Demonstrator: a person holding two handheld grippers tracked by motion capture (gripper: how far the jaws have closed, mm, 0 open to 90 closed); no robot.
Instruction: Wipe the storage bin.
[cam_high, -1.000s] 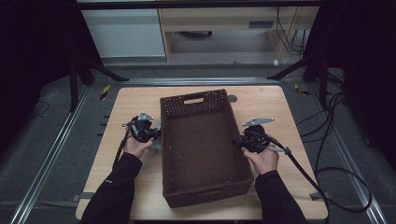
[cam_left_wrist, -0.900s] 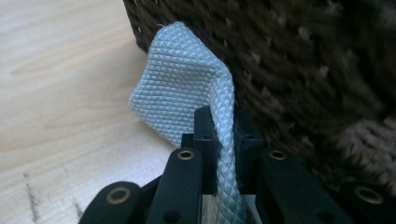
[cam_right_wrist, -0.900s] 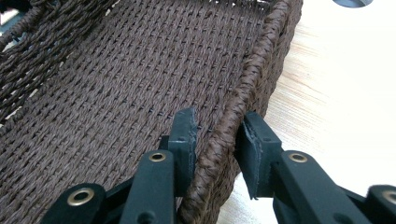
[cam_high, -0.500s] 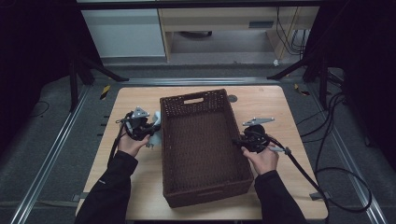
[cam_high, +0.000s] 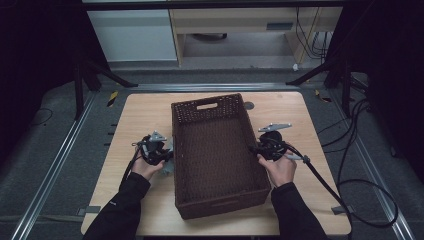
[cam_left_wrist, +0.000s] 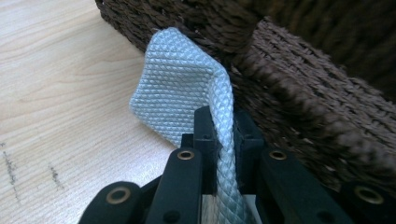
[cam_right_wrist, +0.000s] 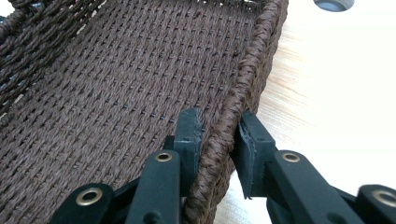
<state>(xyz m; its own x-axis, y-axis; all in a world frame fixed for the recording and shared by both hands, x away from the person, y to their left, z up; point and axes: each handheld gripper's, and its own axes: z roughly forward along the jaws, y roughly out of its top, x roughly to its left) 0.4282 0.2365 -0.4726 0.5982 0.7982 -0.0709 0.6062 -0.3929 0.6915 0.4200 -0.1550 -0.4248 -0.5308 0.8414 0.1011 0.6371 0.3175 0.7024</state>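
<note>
We look down on a light wooden table (cam_high: 280, 107) with rounded corners, and it stands on a grey floor (cam_high: 45, 165). Metal rails (cam_high: 50, 172) run along the floor at 9 o'clock and at 3 o'clock of the table. At 12 o'clock we see a white cabinet (cam_high: 132, 35) and beside it a pale wooden desk (cam_high: 235, 20). Black stand legs (cam_high: 100, 75) spread at 10 o'clock and at 2 o'clock. Black cables (cam_high: 357, 145) lie on the floor at 3 o'clock. The far sides are dark.
</note>
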